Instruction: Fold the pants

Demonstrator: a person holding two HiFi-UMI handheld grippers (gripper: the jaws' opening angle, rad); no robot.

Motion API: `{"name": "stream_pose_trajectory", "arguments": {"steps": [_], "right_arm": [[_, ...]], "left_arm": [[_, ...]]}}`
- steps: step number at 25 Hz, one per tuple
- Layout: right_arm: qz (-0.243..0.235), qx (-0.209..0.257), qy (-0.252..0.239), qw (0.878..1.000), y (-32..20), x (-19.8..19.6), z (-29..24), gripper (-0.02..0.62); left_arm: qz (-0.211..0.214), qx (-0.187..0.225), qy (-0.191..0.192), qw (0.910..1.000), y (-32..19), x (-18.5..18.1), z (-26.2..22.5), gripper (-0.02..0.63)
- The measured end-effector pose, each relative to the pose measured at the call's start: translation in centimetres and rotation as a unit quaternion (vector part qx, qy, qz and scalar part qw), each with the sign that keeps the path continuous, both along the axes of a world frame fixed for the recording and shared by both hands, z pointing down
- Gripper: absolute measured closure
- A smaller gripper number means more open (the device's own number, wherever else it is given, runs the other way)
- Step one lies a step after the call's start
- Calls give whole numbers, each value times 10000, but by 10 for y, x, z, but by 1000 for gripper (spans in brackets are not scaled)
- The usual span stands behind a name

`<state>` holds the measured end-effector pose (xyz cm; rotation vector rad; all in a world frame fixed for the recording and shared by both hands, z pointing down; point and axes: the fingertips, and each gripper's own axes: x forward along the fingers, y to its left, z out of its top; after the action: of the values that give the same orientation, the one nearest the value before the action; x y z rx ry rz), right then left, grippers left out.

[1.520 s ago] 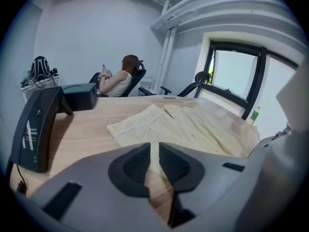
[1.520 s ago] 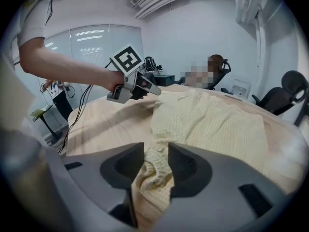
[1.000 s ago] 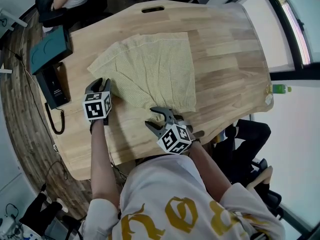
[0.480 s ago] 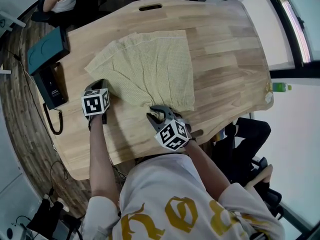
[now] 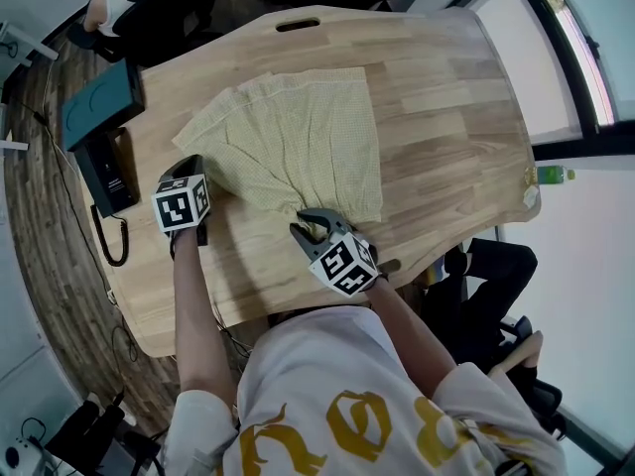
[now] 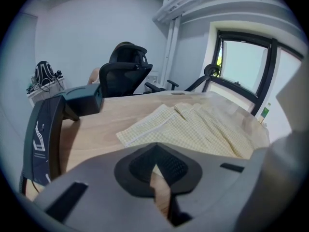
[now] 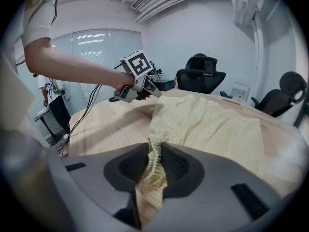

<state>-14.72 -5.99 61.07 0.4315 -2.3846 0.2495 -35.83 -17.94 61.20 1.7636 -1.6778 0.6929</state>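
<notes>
Pants, pale yellow check: location and handling?
— Spread flat on the middle of the bench. Judged light, limp and not slippery. They will sag and crease, so best taken at edge corners.
— Tongs?
— Right tongs: clamped on bunched cloth at the near edge. Left tongs: together and empty, just beside the left near edge.
— View differences?
— Right gripper view alone shows the pinched fold. Head view alone shows the full outline. Left gripper view shows only bare wood at its jaws.
</notes>
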Motion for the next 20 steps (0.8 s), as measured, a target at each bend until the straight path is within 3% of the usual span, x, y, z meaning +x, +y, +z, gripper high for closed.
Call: {"name": "stream_pose_trajectory", "arguments": {"steps": [4, 5, 6, 10, 13, 14, 16, 20], "right_arm": [[-43, -20, -48, 10000, 6, -1, -5, 517], [-18, -58, -63, 10000, 6, -1, -5, 517], [-14, -71, -60, 10000, 5, -1, -5, 517], [-114, -36, -38, 9999, 4, -3, -2, 517], [-131, -129, -94, 9998, 4, -3, -1, 517], [-121, -168, -125, 9997, 4, -4, -1, 517], [-86, -199, -176, 9996, 1, -5, -2, 517], [8, -189, -285, 9994, -4, -6, -10, 517]], "left_arm": [[247, -448, -170, 9985, 12, 3, 18, 585], [370, -599, -319, 9970, 15, 4, 26, 485], [460, -702, -451, 9955, 16, 4, 33, 427], [480, -786, -516, 9944, 8, 3, 39, 381], [497, -838, -464, 9942, 4, 8, 39, 392], [463, -820, -346, 9950, 3, 11, 40, 433], [370, -740, -127, 9965, 1, 16, 39, 576], [306, -723, -64, 9969, 0, 16, 37, 592]]}}
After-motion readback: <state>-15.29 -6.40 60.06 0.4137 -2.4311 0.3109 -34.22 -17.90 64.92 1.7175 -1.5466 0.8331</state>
